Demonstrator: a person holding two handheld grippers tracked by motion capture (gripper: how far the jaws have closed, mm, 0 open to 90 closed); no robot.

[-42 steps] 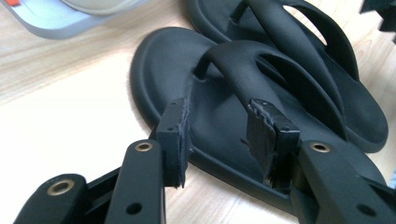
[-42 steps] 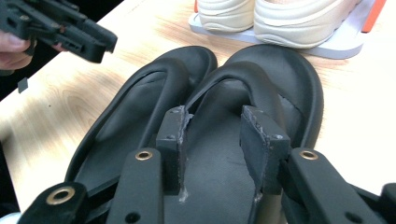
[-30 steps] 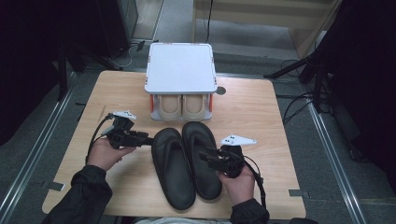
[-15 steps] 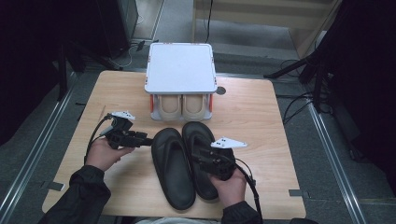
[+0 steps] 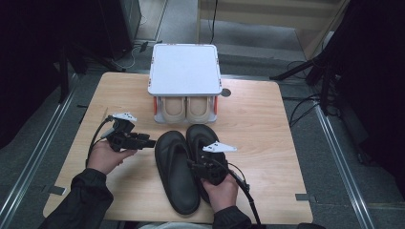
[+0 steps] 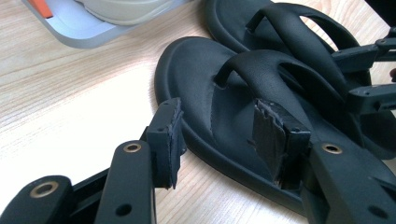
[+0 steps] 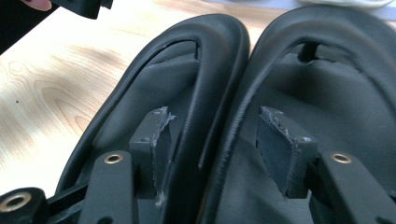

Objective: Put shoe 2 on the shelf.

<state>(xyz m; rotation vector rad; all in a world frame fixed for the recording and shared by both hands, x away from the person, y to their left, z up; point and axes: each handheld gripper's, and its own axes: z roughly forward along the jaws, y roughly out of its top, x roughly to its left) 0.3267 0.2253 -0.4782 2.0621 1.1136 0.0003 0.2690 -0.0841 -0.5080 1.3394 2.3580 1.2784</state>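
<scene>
Right gripper view: your right gripper [image 7: 212, 154] is straddling both sandals' [image 5: 184, 169] touching matte rubber edges, jaws just opening, apart.
Left gripper view: your left gripper [image 6: 219, 140] is gaping over a sandal rim.

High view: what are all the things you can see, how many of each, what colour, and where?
Table: one, light wood, in the middle of the floor.
Flip-flops: two, black, side by side on the table's near half, toes pointing at the rack.
Shoe rack: one, grey-white top with orange posts, at the table's far edge.
Beige shoes: two, side by side on the rack's lower shelf.
Left tool: one, black, beside the left flip-flop's toe end, jaws open astride its outer rim, not pressing.
Right tool: one, black, low over the pair, jaws just opened wide, one over each flip-flop, straddling their touching inner edges.
Hands: two, in dark sleeves, each holding a tool.
</scene>
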